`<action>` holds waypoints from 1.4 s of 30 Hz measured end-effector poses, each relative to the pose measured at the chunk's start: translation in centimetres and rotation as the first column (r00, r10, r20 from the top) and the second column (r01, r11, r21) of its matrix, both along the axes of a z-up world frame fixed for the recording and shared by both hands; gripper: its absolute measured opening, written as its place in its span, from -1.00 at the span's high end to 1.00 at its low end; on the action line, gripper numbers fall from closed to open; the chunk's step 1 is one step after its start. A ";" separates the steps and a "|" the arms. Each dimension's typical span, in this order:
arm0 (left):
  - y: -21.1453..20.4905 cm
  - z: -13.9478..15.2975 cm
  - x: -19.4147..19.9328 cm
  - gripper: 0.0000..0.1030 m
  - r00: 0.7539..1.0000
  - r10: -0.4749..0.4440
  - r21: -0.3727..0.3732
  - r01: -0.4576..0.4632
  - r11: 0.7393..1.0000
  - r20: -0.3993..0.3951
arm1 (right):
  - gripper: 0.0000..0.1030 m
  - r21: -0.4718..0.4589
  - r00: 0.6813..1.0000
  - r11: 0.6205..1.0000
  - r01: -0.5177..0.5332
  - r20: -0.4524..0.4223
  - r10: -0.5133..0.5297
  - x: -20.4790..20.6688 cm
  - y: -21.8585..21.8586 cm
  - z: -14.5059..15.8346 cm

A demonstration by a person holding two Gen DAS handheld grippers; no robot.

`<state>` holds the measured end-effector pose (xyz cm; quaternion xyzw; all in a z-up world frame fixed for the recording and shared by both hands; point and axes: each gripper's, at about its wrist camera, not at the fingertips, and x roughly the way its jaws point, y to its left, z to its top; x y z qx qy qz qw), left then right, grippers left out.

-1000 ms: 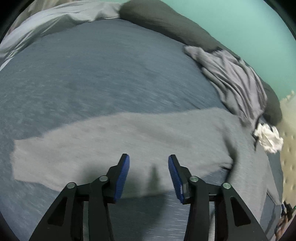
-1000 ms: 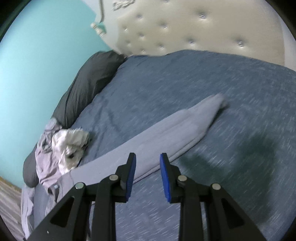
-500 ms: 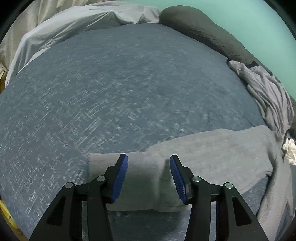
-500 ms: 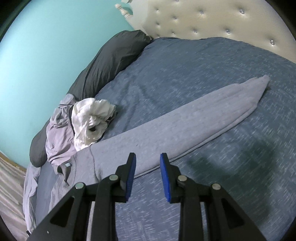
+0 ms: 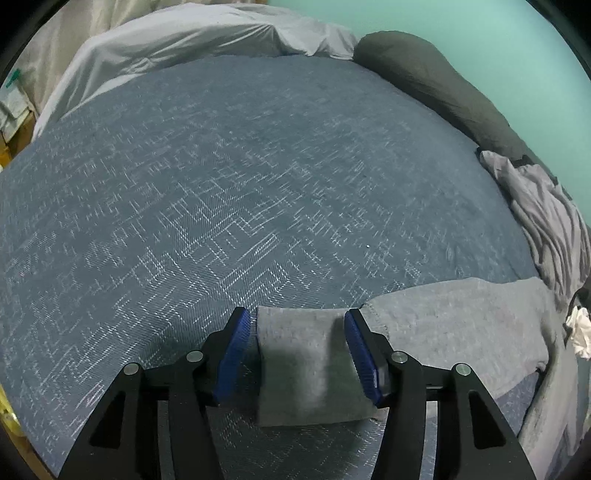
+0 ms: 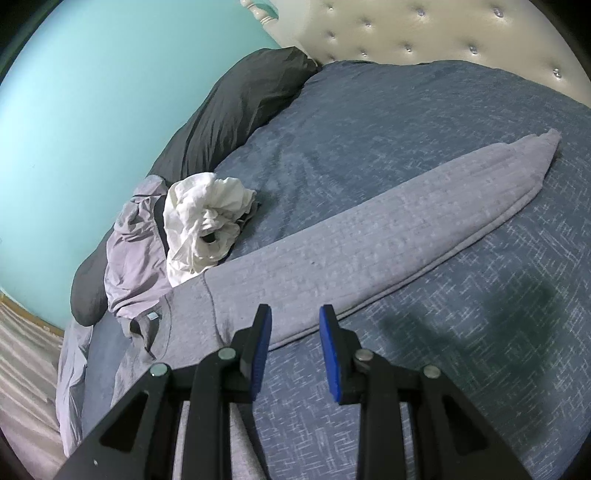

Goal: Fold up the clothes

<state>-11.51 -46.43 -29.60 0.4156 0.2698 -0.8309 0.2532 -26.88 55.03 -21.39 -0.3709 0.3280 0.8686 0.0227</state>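
Observation:
Grey trousers (image 6: 369,236) lie flat on the blue bedspread (image 6: 443,129), the leg running from lower left to a cuff at upper right. In the left wrist view the cuff end (image 5: 303,362) lies between the blue pads (image 5: 236,350) of my left gripper (image 5: 296,313). Its jaws are opening and do not press the cloth. My right gripper (image 6: 294,307) hovers over the trousers' near edge by the crotch seam. It stands narrowly open with nothing pinched.
A crumpled white garment (image 6: 207,221) and a lilac-grey one (image 6: 129,251) lie beside a dark pillow (image 6: 240,99) along the teal wall. A tufted headboard (image 6: 424,29) stands at the back. A pale sheet (image 5: 184,40) is bunched at the bed's far end.
My left gripper has travelled left along the trouser leg to its cuff, and its jaws stand wider. My right gripper has shifted towards the waist end; the white garment looks nearer.

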 end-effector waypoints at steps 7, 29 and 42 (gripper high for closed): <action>1.4 -0.1 -0.4 0.12 0.998 -0.060 -0.042 0.059 0.997 -0.009 | 0.49 0.005 1.000 1.000 -0.007 -0.003 0.007 -0.3 -0.8 0.5; -1.2 5.7 -2.6 0.87 0.997 -0.069 -0.181 0.060 0.982 -0.046 | 0.49 0.015 1.000 1.000 -0.018 0.011 0.018 -0.4 -2.7 0.8; -5.2 11.8 -6.2 0.88 0.989 -0.052 -0.247 0.017 0.969 -0.137 | 0.49 0.062 0.999 0.997 -0.039 0.012 0.038 -0.8 -5.3 2.4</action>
